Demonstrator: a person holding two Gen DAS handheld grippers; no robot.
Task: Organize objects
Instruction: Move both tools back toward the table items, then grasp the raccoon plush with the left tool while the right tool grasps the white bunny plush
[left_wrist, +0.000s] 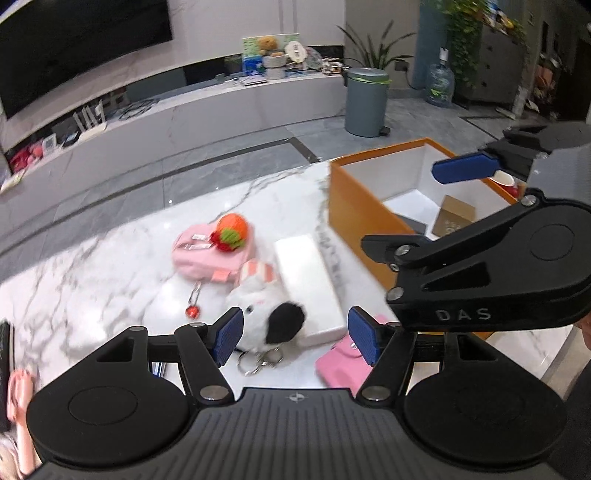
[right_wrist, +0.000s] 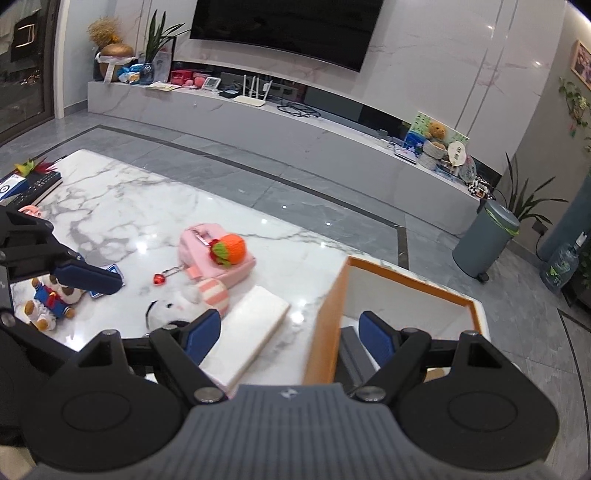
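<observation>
A white marble table (right_wrist: 122, 199) carries an orange box (left_wrist: 354, 206), a white slab (left_wrist: 306, 280) and a pink bag (left_wrist: 207, 254). A white plush toy (left_wrist: 266, 302), a small bear (right_wrist: 48, 299) and a pink pouch (left_wrist: 340, 365) also lie on it.

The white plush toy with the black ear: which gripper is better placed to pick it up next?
Probably left. The left gripper is open right over the plush toy; the right gripper straddles the orange box wall.

Pink mini backpack (left_wrist: 207, 254) with an orange knitted fruit charm (left_wrist: 233, 226) lies flat mid-table. Just nearer, a white plush (left_wrist: 266, 306) with a black ear and striped hat leans against a flat white box (left_wrist: 306, 284). Open orange box (left_wrist: 354, 206) sits to the right.
</observation>
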